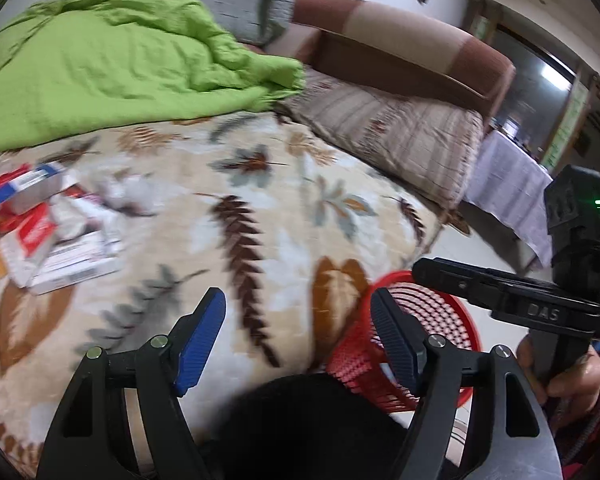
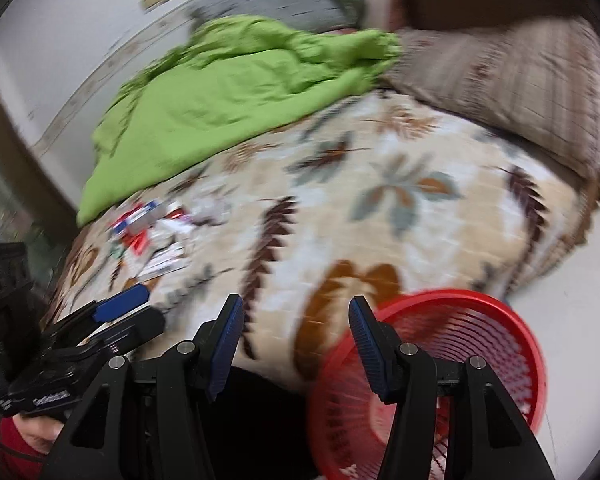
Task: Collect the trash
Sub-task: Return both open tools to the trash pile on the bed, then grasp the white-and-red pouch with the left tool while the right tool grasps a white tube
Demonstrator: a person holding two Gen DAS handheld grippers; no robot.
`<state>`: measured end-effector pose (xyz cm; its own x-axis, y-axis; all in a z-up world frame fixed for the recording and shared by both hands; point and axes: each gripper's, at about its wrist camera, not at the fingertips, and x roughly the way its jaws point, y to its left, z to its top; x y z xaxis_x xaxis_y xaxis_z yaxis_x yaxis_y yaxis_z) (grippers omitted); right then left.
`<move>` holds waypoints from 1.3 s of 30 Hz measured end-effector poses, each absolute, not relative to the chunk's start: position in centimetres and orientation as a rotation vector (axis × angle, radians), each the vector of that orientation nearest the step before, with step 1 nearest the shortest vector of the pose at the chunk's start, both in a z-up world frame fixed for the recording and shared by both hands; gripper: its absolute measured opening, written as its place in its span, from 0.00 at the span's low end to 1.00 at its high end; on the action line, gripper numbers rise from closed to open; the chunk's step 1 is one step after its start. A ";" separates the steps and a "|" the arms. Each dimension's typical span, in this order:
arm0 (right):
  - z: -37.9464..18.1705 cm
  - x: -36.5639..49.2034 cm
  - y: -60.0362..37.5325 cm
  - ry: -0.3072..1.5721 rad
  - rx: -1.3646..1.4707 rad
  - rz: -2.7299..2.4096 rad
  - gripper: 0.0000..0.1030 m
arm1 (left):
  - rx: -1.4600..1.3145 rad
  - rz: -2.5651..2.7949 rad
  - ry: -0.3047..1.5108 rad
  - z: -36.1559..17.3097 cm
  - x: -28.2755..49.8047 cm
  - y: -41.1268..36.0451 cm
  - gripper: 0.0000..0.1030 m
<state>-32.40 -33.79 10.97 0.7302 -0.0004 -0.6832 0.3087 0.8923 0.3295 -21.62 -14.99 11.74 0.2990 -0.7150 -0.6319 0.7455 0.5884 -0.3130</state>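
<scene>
1. Left wrist view: left gripper (image 1: 298,330) is angled down over the near edge of a bed w/ a leaf-print blanket (image 1: 260,200). Jaws stand well apart, blue pads facing each other, nothing between them.
2. Same view, far right: right gripper (image 1: 424,270) comes in from the right, seen side-on; can't judge its opening from here. The hand (image 1: 560,376) holding its grip shows at the right edge, w/ a red sleeve below it.
3. Container: red mesh basket (image 1: 428,320) sits on the floor just beside the bed's near right corner, partly behind the left gripper's right finger. Its contents can't be made out here.
4. Trash pile (image 1: 48,228) (red/white/blue cartons, white crumpled paper) lies on the blanket at far left, well apart from the basket and both grippers.
5. Green cover (image 1: 112,68) is bunched on the far left of the bed; striped pillow (image 1: 396,136) at far right.
6. Right wrist view: right gripper (image 2: 296,340) also tilts down at the bed edge, jaws apart about mid-way, empty.
7. Left gripper (image 2: 128,304) shows low left, blue pad visible, held by a hand (image 2: 36,432) w/ a red sleeve.
8. Basket (image 2: 480,300) is near right, under the right finger; the inside is blurred, so can't tell what it holds.
9. Trash pile (image 2: 156,236) is left of centre on the blanket, near the green cover's (image 2: 220,100) lower edge, beyond the left gripper's tip.
</scene>
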 end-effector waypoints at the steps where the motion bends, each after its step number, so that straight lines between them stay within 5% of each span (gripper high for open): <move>1: 11.1 -31.7 -33.2 0.740 0.437 -0.157 0.57 | 0.033 -0.951 0.813 11.7 -21.0 -14.0 0.72; 24: 3.4 -6.7 -22.6 1.029 0.488 0.084 0.55 | -0.175 -0.464 0.776 8.0 -10.0 1.5 0.72; 25: 2.9 -5.8 -22.2 1.032 0.479 0.067 0.54 | -0.182 -0.463 0.780 8.0 -9.9 1.7 0.72; 27: 2.1 -4.9 -22.0 1.049 0.483 0.069 0.28 | -0.200 -0.460 0.784 7.8 -9.7 2.0 0.72; 29: 1.8 -4.8 -22.0 1.043 0.499 0.076 0.21 | -0.220 -0.460 0.790 7.7 -9.3 2.4 0.72; 30: 1.9 -5.1 -22.0 1.033 0.504 0.085 0.09 | -0.229 -0.459 0.793 7.7 -9.2 2.5 0.72; 39: 6.2 -10.7 -25.0 0.887 0.486 0.055 0.07 | -0.307 -0.456 0.847 6.5 -4.6 0.8 0.72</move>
